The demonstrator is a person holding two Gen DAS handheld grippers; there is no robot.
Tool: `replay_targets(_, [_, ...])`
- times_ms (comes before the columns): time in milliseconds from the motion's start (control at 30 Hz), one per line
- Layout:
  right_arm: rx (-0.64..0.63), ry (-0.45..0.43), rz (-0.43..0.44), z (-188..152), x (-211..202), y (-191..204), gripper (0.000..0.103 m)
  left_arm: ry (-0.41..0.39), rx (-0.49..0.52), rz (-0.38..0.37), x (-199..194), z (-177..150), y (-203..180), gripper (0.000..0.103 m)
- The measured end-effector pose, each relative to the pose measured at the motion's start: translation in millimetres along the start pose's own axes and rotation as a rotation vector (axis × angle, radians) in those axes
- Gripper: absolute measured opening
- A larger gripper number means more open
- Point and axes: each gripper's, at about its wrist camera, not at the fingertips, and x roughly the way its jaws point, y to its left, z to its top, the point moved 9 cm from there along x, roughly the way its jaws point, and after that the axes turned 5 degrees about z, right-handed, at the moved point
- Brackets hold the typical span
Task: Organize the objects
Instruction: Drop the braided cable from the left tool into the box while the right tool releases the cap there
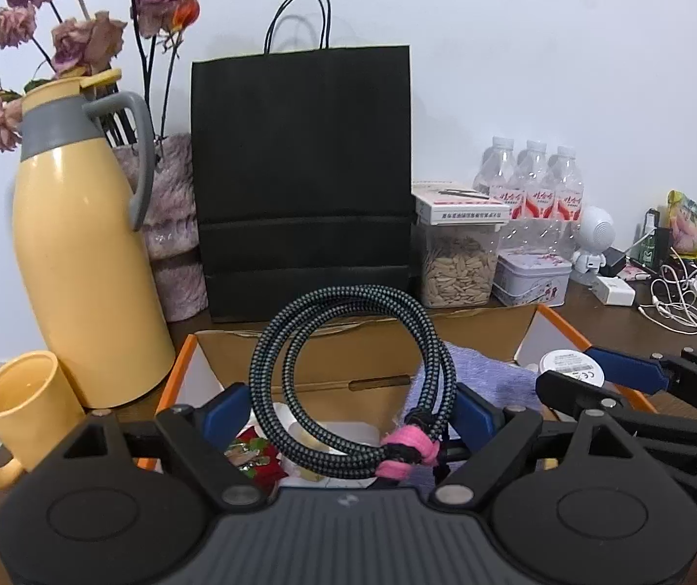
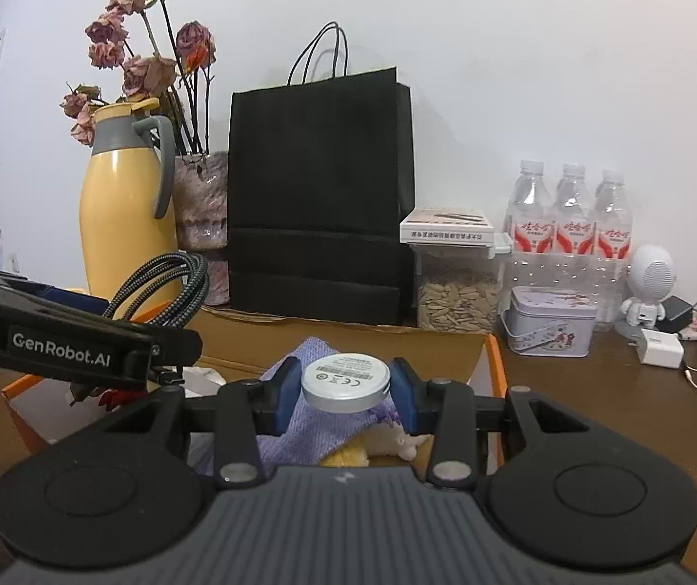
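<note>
My left gripper (image 1: 350, 412) is shut on a coiled braided black cable (image 1: 348, 370) tied with a pink strap (image 1: 409, 453), held above an open cardboard box (image 1: 358, 356) with orange edges. My right gripper (image 2: 346, 392) is shut on a round silver and white disc (image 2: 346, 380), held over the same box (image 2: 450, 346) above a purple cloth (image 2: 299, 429). The disc (image 1: 572, 365) and the right gripper also show at the right of the left wrist view. The cable (image 2: 163, 287) and left gripper show at the left of the right wrist view.
A black paper bag (image 1: 302, 180) stands behind the box. A yellow jug (image 1: 85, 243), yellow mug (image 1: 21, 409) and dried flowers (image 1: 65, 34) are at left. A seed jar (image 1: 455, 268), tin (image 1: 531, 275), water bottles (image 1: 533, 180), white speaker (image 2: 650, 282), charger and cables are at right.
</note>
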Motion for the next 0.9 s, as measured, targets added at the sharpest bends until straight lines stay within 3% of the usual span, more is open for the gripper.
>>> replay_targets(300, [-0.014, 0.061, 0.018, -7.8, 20.0, 1.6, 0.041, 0.033, 0.008, 0.001, 14.8, -2.6, 4.6, 0.089])
replay_targets(333, [-0.015, 0.071, 0.021, -9.0, 20.8, 2.1, 0.045, 0.037, 0.006, -0.001, 15.7, -3.2, 4.4, 0.09])
replay_targets(367, [-0.013, 0.077, 0.018, -9.8, 20.9, 1.9, 0.062, 0.035, 0.008, 0.004, 15.6, -3.6, 4.4, 0.093])
replay_targets(400, [-0.011, 0.081, 0.013, -10.5, 20.7, 1.1, 0.075, 0.028, 0.015, 0.017, 15.6, -3.5, 4.9, 0.103])
replay_targets(433, [-0.012, 0.083, 0.011, -10.8, 20.0, 1.4, 0.097, 0.019, 0.02, 0.031, 14.9, -2.9, 5.6, 0.103])
replay_targets(467, [-0.018, 0.081, 0.008, -10.5, 18.9, 2.2, 0.103, 0.006, 0.017, 0.046, 13.9, -2.2, 7.5, 0.103])
replay_targets(667, [-0.035, 0.064, 0.002, -8.1, 14.9, 4.6, 0.103, -0.005, -0.062, 0.047, 13.0, 0.3, 20.6, 0.103])
replay_targets(900, [-0.046, 0.072, 0.001, -9.8, 15.0, 6.3, 0.103, -0.006, -0.064, 0.046, 11.0, -1.2, 20.8, 0.103])
